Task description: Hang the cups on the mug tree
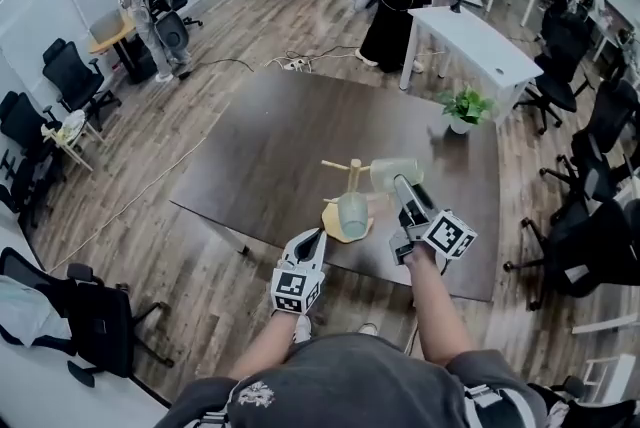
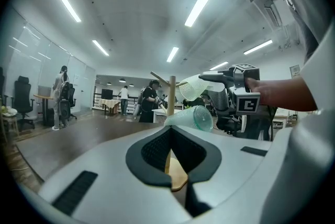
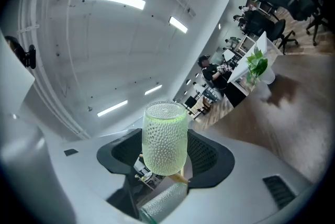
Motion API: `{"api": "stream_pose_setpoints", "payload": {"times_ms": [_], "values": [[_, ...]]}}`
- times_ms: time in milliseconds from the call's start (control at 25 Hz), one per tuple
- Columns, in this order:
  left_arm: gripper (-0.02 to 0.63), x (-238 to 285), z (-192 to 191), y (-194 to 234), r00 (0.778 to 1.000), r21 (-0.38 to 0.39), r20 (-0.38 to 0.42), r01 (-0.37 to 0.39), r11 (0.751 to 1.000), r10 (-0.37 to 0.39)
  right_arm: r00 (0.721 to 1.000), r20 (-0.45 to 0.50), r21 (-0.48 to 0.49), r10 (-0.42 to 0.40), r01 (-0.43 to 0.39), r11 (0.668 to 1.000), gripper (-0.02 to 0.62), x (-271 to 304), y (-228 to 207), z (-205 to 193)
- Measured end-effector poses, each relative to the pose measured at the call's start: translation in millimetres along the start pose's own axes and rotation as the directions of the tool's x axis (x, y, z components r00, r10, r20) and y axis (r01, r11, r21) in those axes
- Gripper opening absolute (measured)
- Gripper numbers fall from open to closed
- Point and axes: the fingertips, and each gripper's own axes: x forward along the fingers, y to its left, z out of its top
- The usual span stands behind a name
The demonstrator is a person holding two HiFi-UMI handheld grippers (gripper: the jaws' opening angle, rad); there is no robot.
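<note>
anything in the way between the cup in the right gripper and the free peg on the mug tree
Nothing visible. The yellow-green cup in the right gripper is at the free peg's tip; the teal cup hangs lower, and the left gripper sits off to the side.

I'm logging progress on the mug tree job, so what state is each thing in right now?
left gripper: open, empty
right gripper: shut on the green cup
green cup: held off the table at the tip of an upper peg; cannot tell whether it is seated
teal cup: hanging on a lower peg
mug tree: upright on the table
potted plant: upright, apart from the tree
</note>
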Motion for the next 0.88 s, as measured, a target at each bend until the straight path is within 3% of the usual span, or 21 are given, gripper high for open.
{"api": "stream_pose_setpoints", "payload": {"times_ms": [280,560,760,880], "values": [[0.006,-5,-5,6,1.000,-0.009,-0.001,-0.016,1.000,0.016,0.998,-0.068,-0.026,-0.017,0.015,1.000,0.290,10,-7,-15],[0.006,-6,0,8,0.999,0.000,0.007,-0.032,1.000,0.032,0.989,-0.067,0.076,0.135,-0.130,0.989,0.290,21,9,-22],[0.006,-2,3,5,1.000,0.006,0.009,-0.020,1.000,0.020,0.984,-0.066,0.090,0.163,-0.157,0.983,0.290,25,6,-19],[0.006,0,4,3,1.000,0.010,0.005,-0.017,1.000,0.017,0.989,-0.055,0.100,0.138,-0.132,0.986,0.290,23,1,-19]]}}
